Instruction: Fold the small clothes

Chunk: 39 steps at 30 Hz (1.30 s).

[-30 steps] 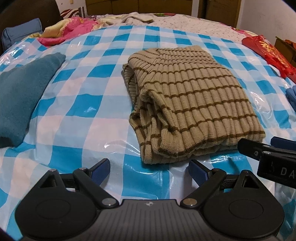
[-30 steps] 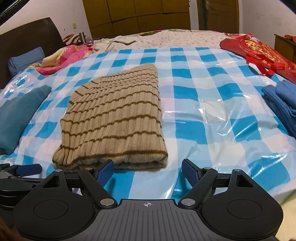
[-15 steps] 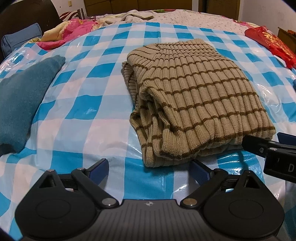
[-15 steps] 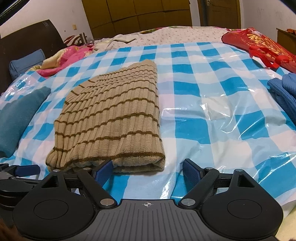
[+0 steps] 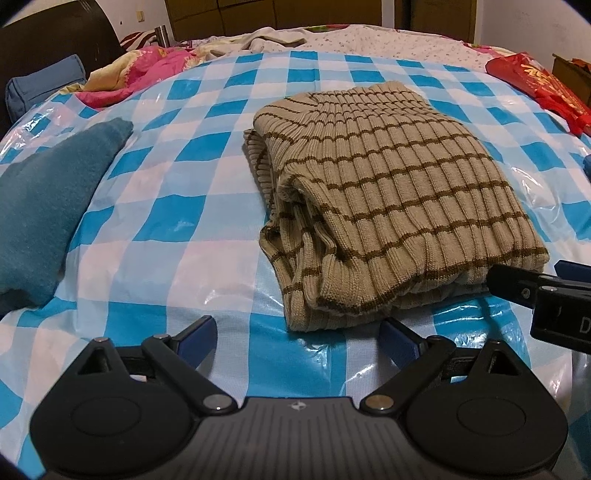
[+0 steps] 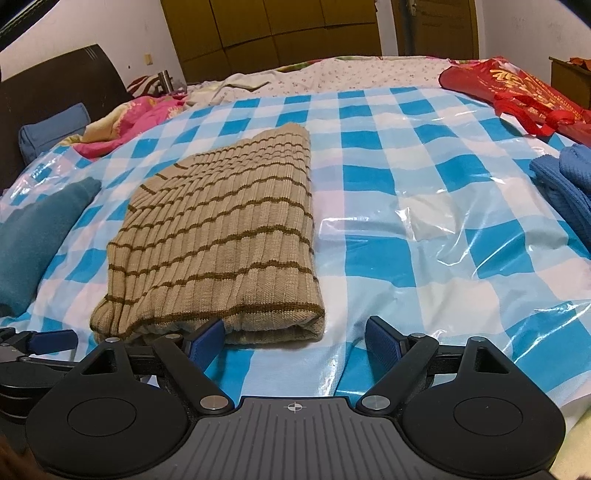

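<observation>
Now closer to the folded sweater point(image 5: 391, 206) than a second ago: both tools advanced toward its near edge, garment larger in each view. Left tool point(image 5: 297, 334) spread wide, nothing between its blue fingertips point(image 5: 195, 334), hovering just short of the sweater's near left corner, where loose folded layers show. Right tool point(image 6: 293, 334) likewise released and empty, left fingertip point(image 6: 208, 334) just at the sweater's near hem, whether touching cannot tell; right fingertip over bare cover. Right tool also visible at the right edge of the left wrist view point(image 5: 535, 291), beside the sweater's near right corner.

Sweater beige with thin brown stripes, ribbed, folded into a thick rectangle, lying flat near the middle of the blue-and-white checked plastic cover point(image 6: 424, 184) spread over the bed. Teal cloth point(image 5: 48, 206) well apart to the left on the same cover. Blue knit garment point(image 6: 565, 181) at the far right edge. Red bag point(image 6: 517, 92) beyond it. Pink bedding point(image 5: 147, 70) and blue pillow point(image 5: 44, 85) near the dark headboard point(image 6: 55, 81). Wooden wardrobe point(image 6: 273, 26) at the back wall.
</observation>
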Motion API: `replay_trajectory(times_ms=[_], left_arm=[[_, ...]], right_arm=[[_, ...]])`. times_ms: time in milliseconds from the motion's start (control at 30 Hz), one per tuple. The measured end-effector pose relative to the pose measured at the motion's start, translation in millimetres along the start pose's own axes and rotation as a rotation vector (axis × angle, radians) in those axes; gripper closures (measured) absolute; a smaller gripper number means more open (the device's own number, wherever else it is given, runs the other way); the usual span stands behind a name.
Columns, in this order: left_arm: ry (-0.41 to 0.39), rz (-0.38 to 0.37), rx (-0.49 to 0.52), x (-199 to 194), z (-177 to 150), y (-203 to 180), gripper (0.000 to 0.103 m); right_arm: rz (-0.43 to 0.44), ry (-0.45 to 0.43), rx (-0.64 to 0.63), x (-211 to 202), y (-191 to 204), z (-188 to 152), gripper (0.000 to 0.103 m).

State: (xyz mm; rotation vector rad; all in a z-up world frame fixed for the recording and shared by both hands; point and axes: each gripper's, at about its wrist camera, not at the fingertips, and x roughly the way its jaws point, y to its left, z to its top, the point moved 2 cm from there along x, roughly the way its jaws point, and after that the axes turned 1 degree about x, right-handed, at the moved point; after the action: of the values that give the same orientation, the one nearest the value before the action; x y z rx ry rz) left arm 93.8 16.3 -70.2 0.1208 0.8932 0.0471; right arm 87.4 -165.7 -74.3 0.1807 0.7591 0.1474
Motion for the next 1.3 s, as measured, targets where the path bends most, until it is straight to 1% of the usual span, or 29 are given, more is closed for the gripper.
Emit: replay_trajectory(times_ms=[567, 1300], left_arm=[[-0.016, 0.021, 0.026, -3.5, -1.4, -4.6, 0.000], [-0.018, 0.024, 0.032, -4.2, -1.3, -6.1, 0.000]], right_arm=[[-0.006, -0.028, 0.026, -8.7, -9.7, 0.9, 0.018], [-0.005, -0.027, 0.021, -8.6, -7.3, -1.9, 0.018]])
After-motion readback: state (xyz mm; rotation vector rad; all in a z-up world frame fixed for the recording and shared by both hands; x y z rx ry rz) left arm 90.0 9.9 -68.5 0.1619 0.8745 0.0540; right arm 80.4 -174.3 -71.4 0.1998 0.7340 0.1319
